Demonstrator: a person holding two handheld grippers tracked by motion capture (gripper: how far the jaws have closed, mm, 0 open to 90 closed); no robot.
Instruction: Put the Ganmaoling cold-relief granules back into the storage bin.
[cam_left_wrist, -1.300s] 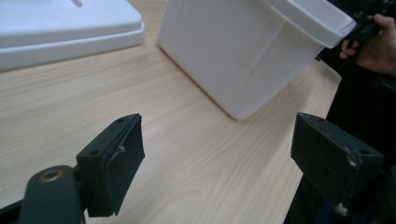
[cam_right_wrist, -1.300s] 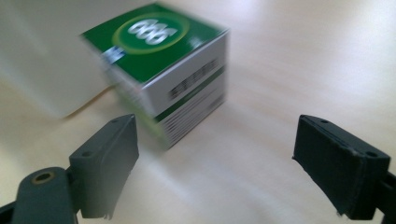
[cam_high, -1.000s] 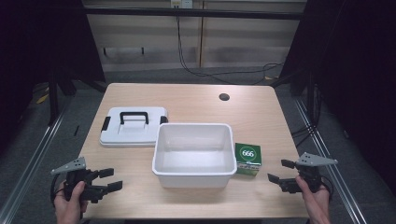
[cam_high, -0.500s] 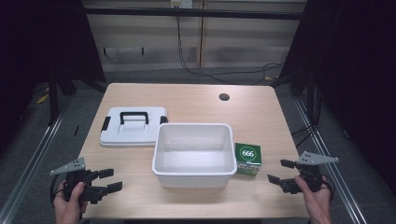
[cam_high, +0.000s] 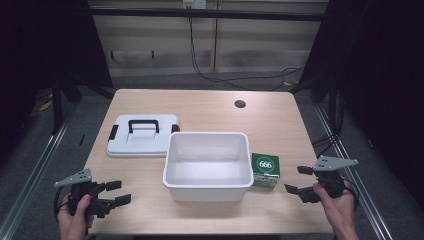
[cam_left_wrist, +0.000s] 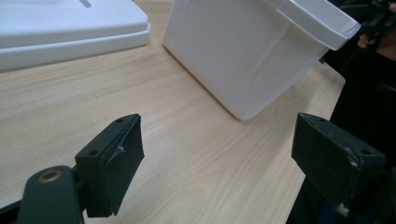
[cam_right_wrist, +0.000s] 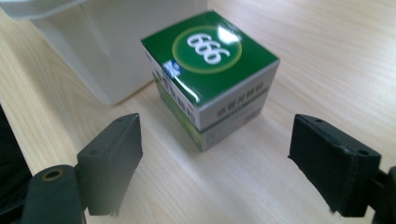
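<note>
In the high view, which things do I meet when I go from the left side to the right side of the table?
left gripper → white lid → white bin → green box → right gripper

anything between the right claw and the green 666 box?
Nothing: the right gripper view shows only bare light wooden tabletop between the open right claw and the green cardboard box marked 666. The high view agrees.

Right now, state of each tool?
Left tool: open, holding nothing, near the white bin.
Right tool: open, holding nothing, facing the green box.
</note>
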